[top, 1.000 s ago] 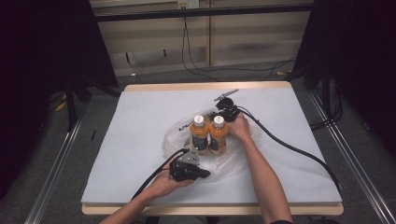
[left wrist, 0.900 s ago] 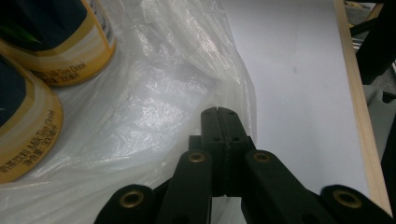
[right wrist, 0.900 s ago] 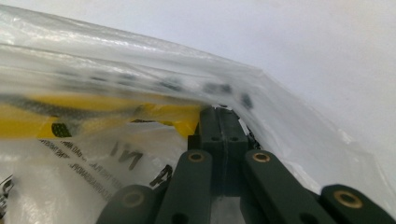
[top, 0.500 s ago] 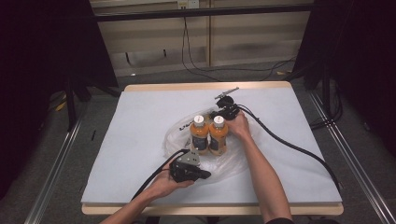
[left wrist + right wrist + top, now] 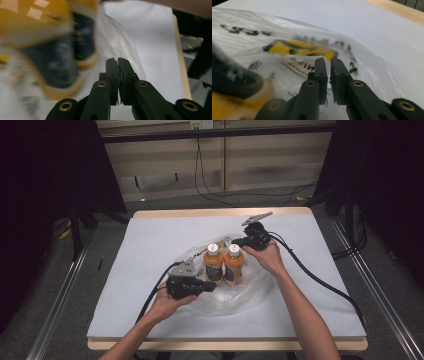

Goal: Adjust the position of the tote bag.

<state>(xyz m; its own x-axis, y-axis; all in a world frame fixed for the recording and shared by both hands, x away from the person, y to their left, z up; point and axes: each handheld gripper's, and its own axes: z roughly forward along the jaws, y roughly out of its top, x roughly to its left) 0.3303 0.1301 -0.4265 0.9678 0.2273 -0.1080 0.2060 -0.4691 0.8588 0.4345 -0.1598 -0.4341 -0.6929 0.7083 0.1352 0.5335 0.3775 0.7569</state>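
Two orange-drink bottles (image 5: 213, 262) (image 5: 233, 265) with white caps stand side by side on a clear plastic bag (image 5: 250, 295) in the middle of the table. My left gripper (image 5: 210, 285) lies level at their near left and points at the left bottle's base. In the left gripper view that bottle (image 5: 50, 50) is blurred and close, and the left gripper (image 5: 117, 60) has its jaws together with no film showing between them. My right gripper (image 5: 232, 242) sits behind the bottles. The right gripper (image 5: 327, 60) has just been opening, a narrow gap shows over the printed bag (image 5: 262, 45), and nothing is pinched.
A white sheet (image 5: 150, 245) covers the wooden table, with bare room to the left, right and far side of the bag. Black cables (image 5: 320, 280) trail from both grippers across the table. Dark stands and floor cables lie beyond the far edge.
Both hands have lifted off the table. The left gripper rose and drew slightly left of the bottles; the right gripper shifted a little to the right behind them. The bottles stayed put.
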